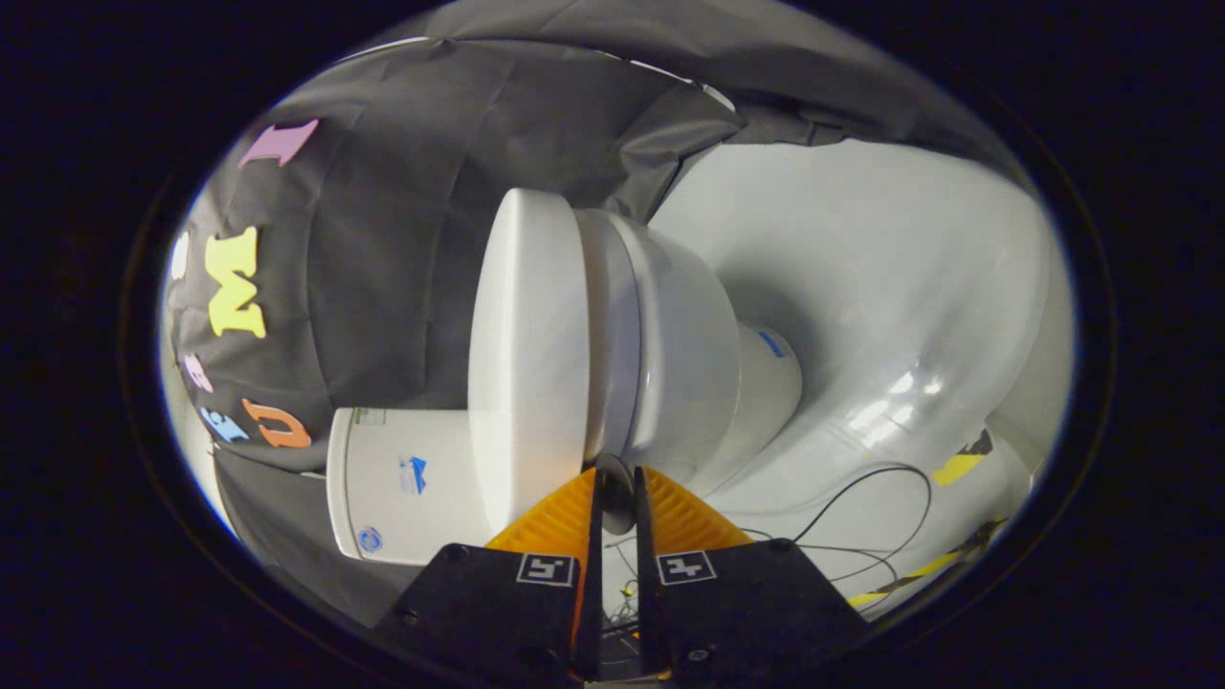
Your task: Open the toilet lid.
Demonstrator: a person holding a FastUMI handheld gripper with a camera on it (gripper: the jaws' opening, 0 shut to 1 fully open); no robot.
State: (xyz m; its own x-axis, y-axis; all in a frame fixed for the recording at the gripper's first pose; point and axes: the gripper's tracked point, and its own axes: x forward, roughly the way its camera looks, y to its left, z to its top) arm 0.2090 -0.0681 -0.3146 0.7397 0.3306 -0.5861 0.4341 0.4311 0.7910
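Through the gripper view I see my hand-held gripper (pixel 615 478) with its orange fingers (pixel 550 522) drawn nearly together, a narrow gap between them, gripping nothing. Its tips sit right at the front rim of the white toilet lid (pixel 526 354), which lies shut on the toilet bowl (pixel 684 354). The tank (pixel 402 483) behind carries small blue stickers I cannot read. Black cables (pixel 866 498) and yellow tape (pixel 957 467) lie on the glossy white floor (pixel 861 287).

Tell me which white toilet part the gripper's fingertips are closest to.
The lid's front rim, just ahead of the gripper's nearly closed fingers; the bowl and tank lie farther off.
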